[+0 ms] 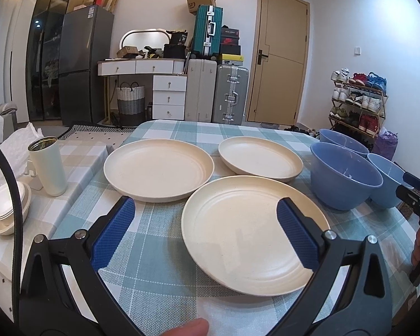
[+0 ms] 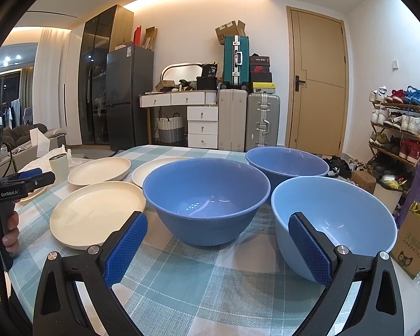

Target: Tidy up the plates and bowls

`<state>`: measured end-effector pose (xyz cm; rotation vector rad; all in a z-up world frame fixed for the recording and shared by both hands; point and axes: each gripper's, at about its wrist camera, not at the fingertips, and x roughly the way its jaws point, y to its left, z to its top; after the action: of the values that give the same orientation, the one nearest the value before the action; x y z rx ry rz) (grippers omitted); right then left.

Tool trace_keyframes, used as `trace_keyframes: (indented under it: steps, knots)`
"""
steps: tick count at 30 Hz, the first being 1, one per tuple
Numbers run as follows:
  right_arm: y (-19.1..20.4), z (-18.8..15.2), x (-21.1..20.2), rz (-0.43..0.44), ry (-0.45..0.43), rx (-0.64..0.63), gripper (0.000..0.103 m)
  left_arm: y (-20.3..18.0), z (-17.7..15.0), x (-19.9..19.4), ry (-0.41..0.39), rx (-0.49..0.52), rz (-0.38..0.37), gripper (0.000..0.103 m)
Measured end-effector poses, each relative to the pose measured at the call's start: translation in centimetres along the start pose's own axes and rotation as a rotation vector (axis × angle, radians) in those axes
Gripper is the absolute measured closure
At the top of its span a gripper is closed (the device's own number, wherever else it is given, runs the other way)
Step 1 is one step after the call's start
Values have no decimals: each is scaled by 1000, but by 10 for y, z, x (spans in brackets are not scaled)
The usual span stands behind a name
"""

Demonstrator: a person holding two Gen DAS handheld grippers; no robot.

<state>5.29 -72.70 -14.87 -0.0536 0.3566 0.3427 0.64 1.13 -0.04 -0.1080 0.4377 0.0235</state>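
Three cream plates and three blue bowls are spread singly over the checked table (image 1: 154, 252), none yet stacked. The nearest plate (image 1: 252, 232) lies by the near edge, directly ahead of the left hand-held gripper (image 1: 205, 232), whose jaws are spread wide and grasp nothing; its right finger is seen over the plate's near rim, the left finger over bare cloth. The other two plates (image 1: 158, 168) (image 1: 259, 158) lie beyond, towards the far edge. The bowls are gathered at the right side of the table. The right hand-held gripper (image 2: 218, 247) is likewise released and empty, with the middle bowl (image 2: 205, 198) straight ahead between its fingers and the light-blue bowl (image 2: 336, 215) just behind its right finger. The far bowl (image 2: 287, 163) sits beyond. Judging by nearness, plates fall to the left hand, bowls to the right.
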Motion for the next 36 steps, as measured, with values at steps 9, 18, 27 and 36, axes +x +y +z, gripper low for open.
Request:
trace_keyframes:
  steps: [9, 18, 27, 36]
  knots:
    - [4, 19, 1, 16, 19, 16, 1, 2, 8, -2, 5, 1, 50, 2]
    - [17, 42, 1, 29, 51, -2, 1, 5, 22, -8, 36, -11, 71, 2]
    - [44, 70, 10, 76, 70, -36, 1, 18, 42, -12, 51, -55, 104, 2]
    - [69, 100, 30, 130, 106, -61, 1, 35, 57, -11, 62, -82, 139, 2]
